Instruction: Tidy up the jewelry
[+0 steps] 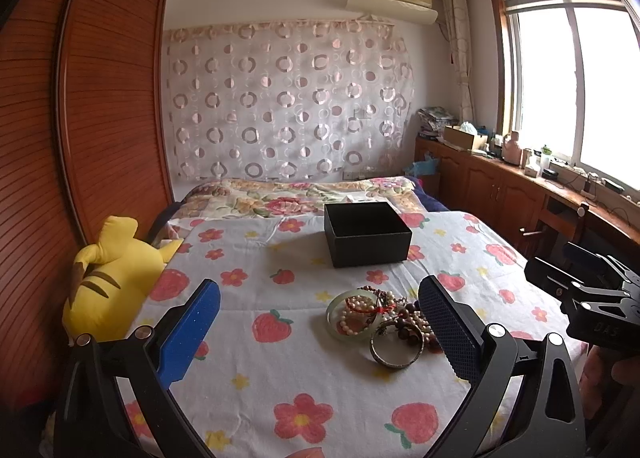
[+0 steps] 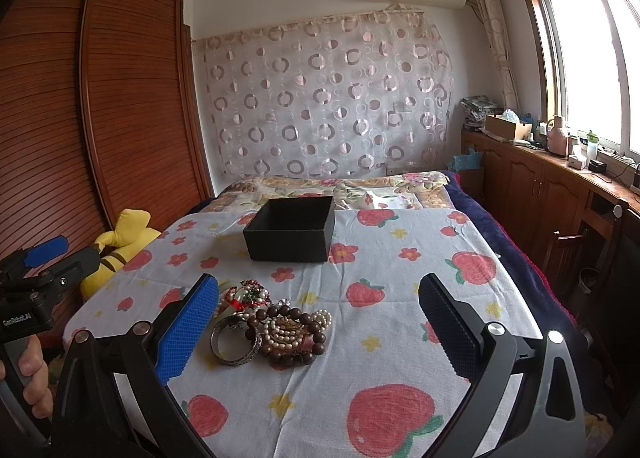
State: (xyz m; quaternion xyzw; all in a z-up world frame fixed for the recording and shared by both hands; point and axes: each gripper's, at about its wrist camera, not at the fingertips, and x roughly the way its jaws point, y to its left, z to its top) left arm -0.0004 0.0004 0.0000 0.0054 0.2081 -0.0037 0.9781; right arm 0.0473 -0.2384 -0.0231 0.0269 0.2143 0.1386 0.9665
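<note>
Both the left gripper (image 1: 320, 332) and right gripper (image 2: 319, 328) hover with jaws spread wide and empty above a tangled heap of beaded bracelets and bangles (image 2: 268, 328) on the strawberry-print bedsheet (image 2: 400, 298), near the open black square box (image 2: 290, 228).

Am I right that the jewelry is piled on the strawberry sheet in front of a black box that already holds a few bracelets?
Not quite. The black box looks empty: the right wrist view looks into it and shows only dark walls. The rest holds: the jewelry pile lies on the strawberry sheet in front of the box.
</note>
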